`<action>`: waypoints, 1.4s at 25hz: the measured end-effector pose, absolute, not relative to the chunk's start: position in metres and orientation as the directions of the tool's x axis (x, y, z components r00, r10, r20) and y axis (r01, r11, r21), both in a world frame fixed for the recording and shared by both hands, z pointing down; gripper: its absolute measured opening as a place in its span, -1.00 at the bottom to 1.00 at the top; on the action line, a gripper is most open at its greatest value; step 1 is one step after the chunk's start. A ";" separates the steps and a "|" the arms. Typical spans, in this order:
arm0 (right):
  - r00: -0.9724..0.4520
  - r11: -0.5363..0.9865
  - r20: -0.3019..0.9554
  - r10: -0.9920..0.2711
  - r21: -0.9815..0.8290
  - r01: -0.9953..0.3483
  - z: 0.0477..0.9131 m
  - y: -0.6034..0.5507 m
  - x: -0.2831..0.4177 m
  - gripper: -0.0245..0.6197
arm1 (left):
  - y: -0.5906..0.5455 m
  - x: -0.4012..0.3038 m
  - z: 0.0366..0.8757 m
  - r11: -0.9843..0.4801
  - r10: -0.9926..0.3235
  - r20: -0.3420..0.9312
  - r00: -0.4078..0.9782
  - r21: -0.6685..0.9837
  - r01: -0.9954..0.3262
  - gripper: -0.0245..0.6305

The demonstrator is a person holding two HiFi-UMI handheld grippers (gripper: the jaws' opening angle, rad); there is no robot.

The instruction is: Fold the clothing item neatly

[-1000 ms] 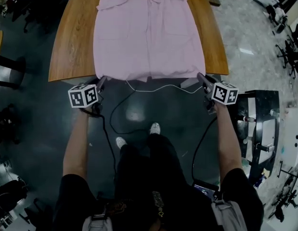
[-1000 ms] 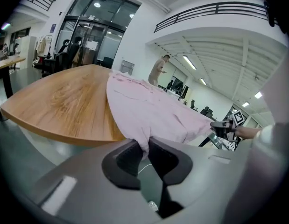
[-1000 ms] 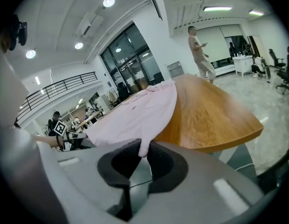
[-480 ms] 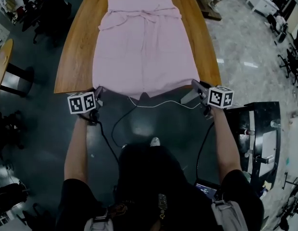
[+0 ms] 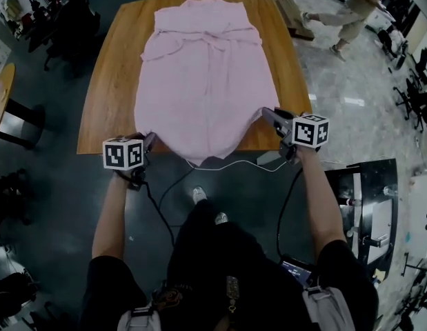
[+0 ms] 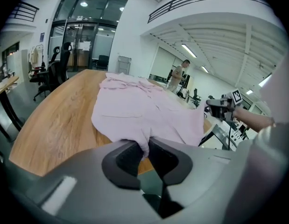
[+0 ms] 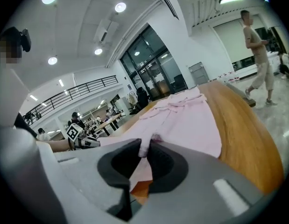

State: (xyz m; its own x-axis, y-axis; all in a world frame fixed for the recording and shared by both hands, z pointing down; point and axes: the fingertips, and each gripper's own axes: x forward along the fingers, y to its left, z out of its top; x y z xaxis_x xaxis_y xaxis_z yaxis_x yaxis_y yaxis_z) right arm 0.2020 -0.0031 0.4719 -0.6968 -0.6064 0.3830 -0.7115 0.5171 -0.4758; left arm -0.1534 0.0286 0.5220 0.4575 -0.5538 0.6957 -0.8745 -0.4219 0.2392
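Your left hand-held gripper (image 5: 147, 142) pinches one bottom corner of the robe (image 5: 206, 81). Your right hand-held gripper (image 5: 266, 113) pinches the other corner. The hem sags between them at the near edge of the bench (image 5: 103, 109). Farther off, the rest lies flat. No fold is made yet, so all the folding is left.

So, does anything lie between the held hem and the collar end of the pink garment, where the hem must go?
Nothing visible does. The left gripper and the right gripper have their jaws shut on the hem corners, and the pink garment lies bare up to its collar on the table.
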 end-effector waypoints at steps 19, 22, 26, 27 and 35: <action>-0.738 0.673 0.640 -0.214 -0.451 -0.586 0.563 -0.144 0.060 -0.79 | 0.009 -0.155 0.573 -0.357 -0.409 0.790 0.456 0.321 -0.877 -0.79; -0.707 0.711 0.686 -0.172 -0.410 -0.571 0.580 -0.148 0.055 -0.73 | 0.011 -0.161 0.574 -0.317 -0.410 0.807 0.426 0.312 -0.896 -0.78; -0.720 0.723 0.684 -0.120 -0.437 -0.535 0.591 -0.138 0.052 -0.43 | 0.024 -0.165 0.576 -0.258 -0.426 0.812 0.400 0.314 -0.914 -0.78; -0.734 0.719 0.668 -0.122 -0.450 -0.530 0.588 -0.135 0.054 -0.43 | 0.027 -0.166 0.575 -0.250 -0.430 0.810 0.398 0.317 -0.915 -0.78; -0.769 0.747 0.605 -0.209 -0.409 -0.524 0.540 -0.087 0.044 -0.43 | 0.050 -0.183 0.568 -0.326 -0.419 0.772 0.477 0.362 -0.873 -0.75</action>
State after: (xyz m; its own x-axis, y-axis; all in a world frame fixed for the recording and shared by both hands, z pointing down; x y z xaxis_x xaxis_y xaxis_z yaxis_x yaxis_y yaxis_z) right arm 0.0444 -0.0873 0.5400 -0.7685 -0.2088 0.6048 -0.5245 0.7470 -0.4086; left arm -0.1829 0.0501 0.5677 0.4774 -0.4192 0.7723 -0.8730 -0.3264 0.3624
